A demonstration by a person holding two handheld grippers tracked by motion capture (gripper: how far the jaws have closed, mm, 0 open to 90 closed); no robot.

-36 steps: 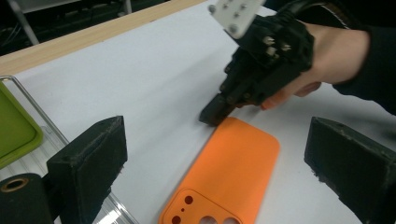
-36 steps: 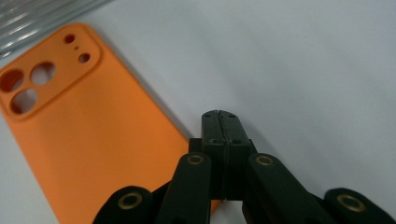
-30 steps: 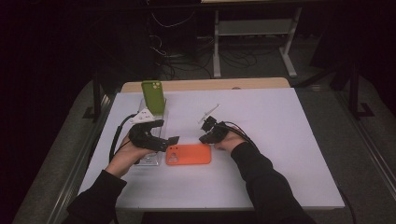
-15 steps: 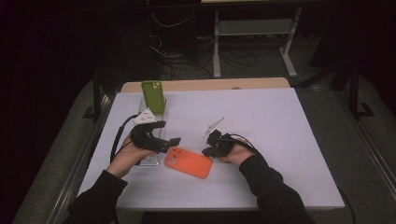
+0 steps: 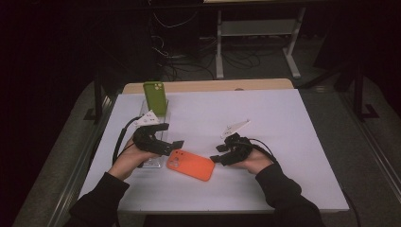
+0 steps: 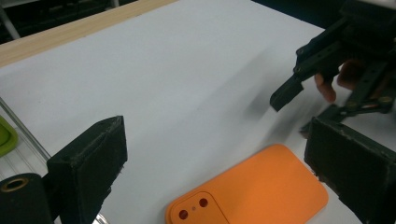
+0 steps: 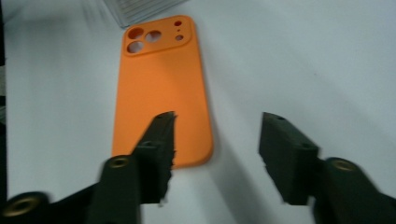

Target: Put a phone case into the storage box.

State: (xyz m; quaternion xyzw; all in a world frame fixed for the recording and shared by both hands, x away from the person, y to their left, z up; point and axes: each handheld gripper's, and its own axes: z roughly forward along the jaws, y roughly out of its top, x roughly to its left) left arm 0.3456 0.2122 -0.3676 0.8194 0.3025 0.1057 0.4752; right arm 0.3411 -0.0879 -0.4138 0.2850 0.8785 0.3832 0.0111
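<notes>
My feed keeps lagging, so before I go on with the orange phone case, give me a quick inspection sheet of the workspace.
Surface: white table top, wooden strip along its far edge; mostly bare.
Job's things: orange phone case lies flat, camera cut-outs toward the left hand-held gripper, held by neither.
Clutter: green phone case stands at the far left on a clear stand.
Grippers: left hand-held gripper open, jaws over the case's camera end; right hand-held gripper open beside the case's other end.
Cables: black cable loops from the left one.
Surroundings: dark room, white desk frame and floor wires behind.
</notes>
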